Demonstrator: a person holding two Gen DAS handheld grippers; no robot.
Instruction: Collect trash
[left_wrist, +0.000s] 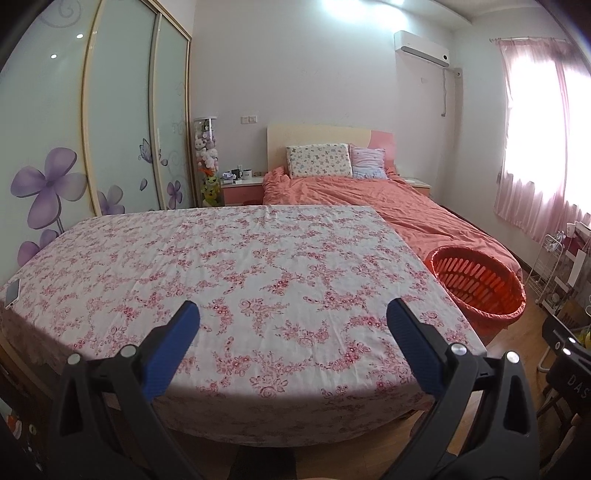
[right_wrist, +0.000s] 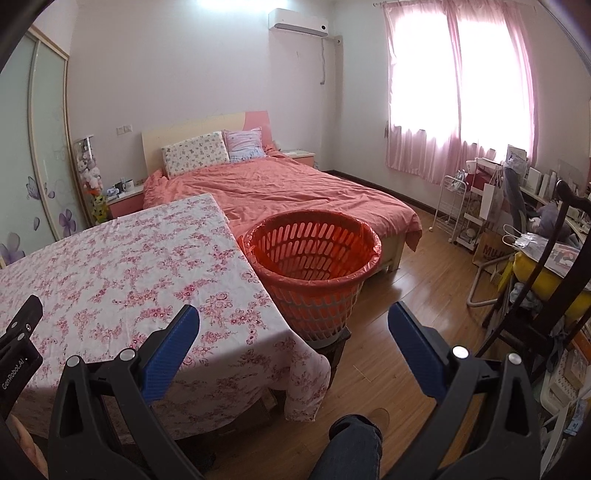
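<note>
A: How are the grippers held?
B: The left gripper (left_wrist: 293, 314) and right gripper (right_wrist: 293, 317) are both spread wide, nothing gripped.
A: And the basket (right_wrist: 314, 266)?
B: It is set right of the table (left_wrist: 240, 266), near the bed (right_wrist: 280, 192); a phone (left_wrist: 12, 293), possibly, is seen far left

Table (left_wrist: 258, 266): in the foreground, a phone (left_wrist: 12, 293) lying at its left edge. Basket (right_wrist: 314, 258): on a low stand just off the table's right edge, before the bed's foot. Bed (right_wrist: 288, 192): behind the table, pillows (right_wrist: 195, 153) at its headboard. Nightstand (left_wrist: 242, 190): left of the bed. Wardrobe (left_wrist: 122, 110): along the left wall.
</note>
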